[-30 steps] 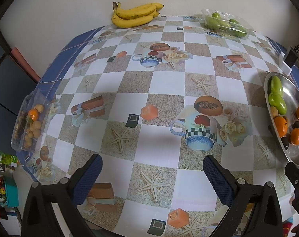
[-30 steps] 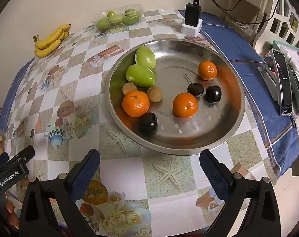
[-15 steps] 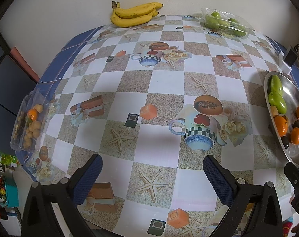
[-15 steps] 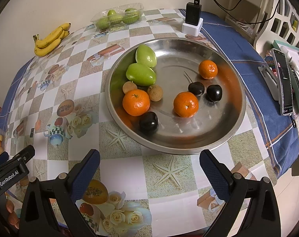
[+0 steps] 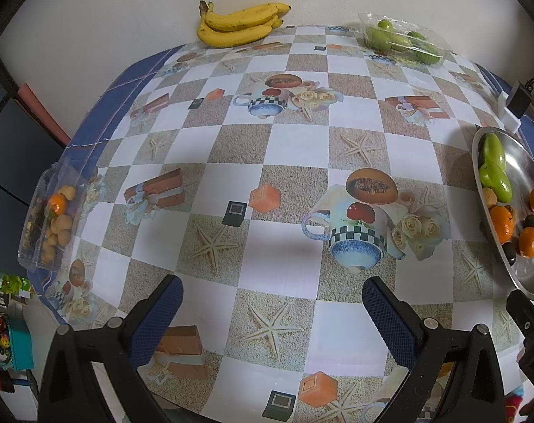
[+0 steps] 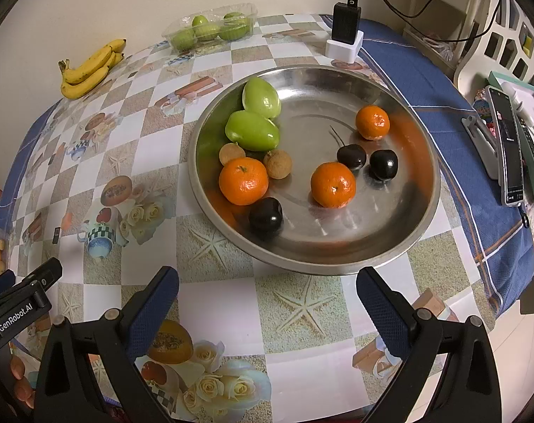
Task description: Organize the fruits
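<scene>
A steel tray [image 6: 390, 105] holds two green mangoes [image 6: 253, 130], three oranges [image 6: 243, 180], three dark plums [image 6: 266, 215] and two small brown fruits [image 6: 277, 164]. It also shows at the right edge of the left wrist view [image 5: 527, 176]. A banana bunch [image 5: 238, 23] lies at the table's far edge. A clear box of green fruit [image 5: 404, 40] sits far right. A clear box of small brown fruits [image 5: 52, 218] sits at the left edge. My left gripper [image 5: 272, 308] is open and empty above the tablecloth. My right gripper [image 6: 267, 299] is open and empty in front of the tray.
A black charger on a white base [image 6: 344, 31] stands behind the tray with its cable running back. A phone on a stand [image 6: 506, 141] and a remote lie at the right on the blue cloth. The left gripper's body [image 6: 17, 303] shows low left.
Both grippers have drawn back and risen slightly, so the table looks a little farther away. Nothing on the table has moved.
</scene>
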The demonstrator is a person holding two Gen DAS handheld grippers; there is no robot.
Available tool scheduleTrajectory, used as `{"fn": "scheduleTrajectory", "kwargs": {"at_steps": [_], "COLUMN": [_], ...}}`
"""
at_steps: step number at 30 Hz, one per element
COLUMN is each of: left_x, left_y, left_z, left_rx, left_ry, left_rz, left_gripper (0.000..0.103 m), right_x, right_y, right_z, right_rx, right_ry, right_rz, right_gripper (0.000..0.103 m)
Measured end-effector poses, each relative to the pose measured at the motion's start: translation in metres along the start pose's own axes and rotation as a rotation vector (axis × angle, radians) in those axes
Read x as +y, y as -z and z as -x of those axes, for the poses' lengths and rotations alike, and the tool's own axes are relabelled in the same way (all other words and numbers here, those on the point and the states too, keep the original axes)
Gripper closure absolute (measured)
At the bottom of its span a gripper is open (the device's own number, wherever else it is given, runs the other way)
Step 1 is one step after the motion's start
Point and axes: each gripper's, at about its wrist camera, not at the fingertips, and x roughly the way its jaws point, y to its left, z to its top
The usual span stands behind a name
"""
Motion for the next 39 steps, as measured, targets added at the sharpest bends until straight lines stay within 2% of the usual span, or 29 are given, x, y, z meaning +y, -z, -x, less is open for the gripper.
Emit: {"fn": "scheduleTrajectory", "kwargs": {"at_steps": [39], "left_x": [0.0006], "left_y": [-0.0014], "left_z": [-0.001], "left_rx": [0.004], "left_ry": [0.002], "left_rz": [-0.002], "left_gripper": [0.0], "right_x": [-0.0011], "right_y": [0.0006], "right_z": [-0.0026], "right_rx": [0.009], "right_ry": [0.0], "right_rz": [-0.003], "right_gripper": [0.002]}}
